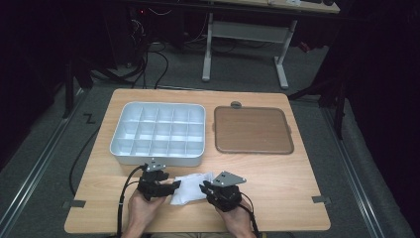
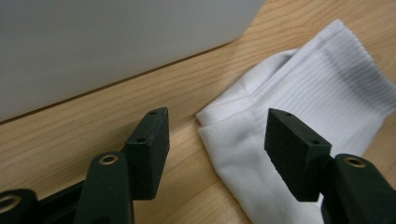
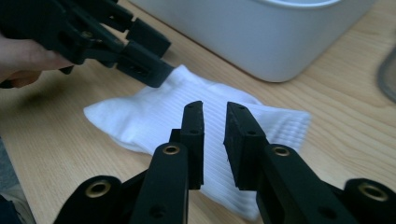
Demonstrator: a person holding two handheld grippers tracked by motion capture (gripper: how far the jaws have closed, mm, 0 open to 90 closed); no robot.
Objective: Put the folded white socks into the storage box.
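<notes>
The left tool (image 2: 217, 135) stands wide, with a corner of the white sock (image 2: 299, 107) lying between its jaws but neither pad pressing on it. The right tool (image 3: 215, 140) is narrow, its jaws nearly together with a slim gap and nothing pinched; it hangs just above the sock's ribbed part. In the high view both tools sit at the lower middle of the frame, left tool (image 1: 166, 187) and right tool (image 1: 208, 188), one at each side of the sock (image 1: 190, 188), which lies flat on the bench (image 1: 277, 198) near the bottom edge.

The sock looks folded over on itself, a compact bundle rather than a stretched-out length, so the folding seems largely done. Neither tool has a grip on it at present. Above it in the frame, just beside it, is the white divided tray (image 1: 157, 133), its compartments bare as far as can be seen; to the right of that lies a brown flat lid or mat (image 1: 252, 130). If the sock is meant for the tray, that step is still ahead: it has to be gripped, lifted and set into a compartment.
</notes>
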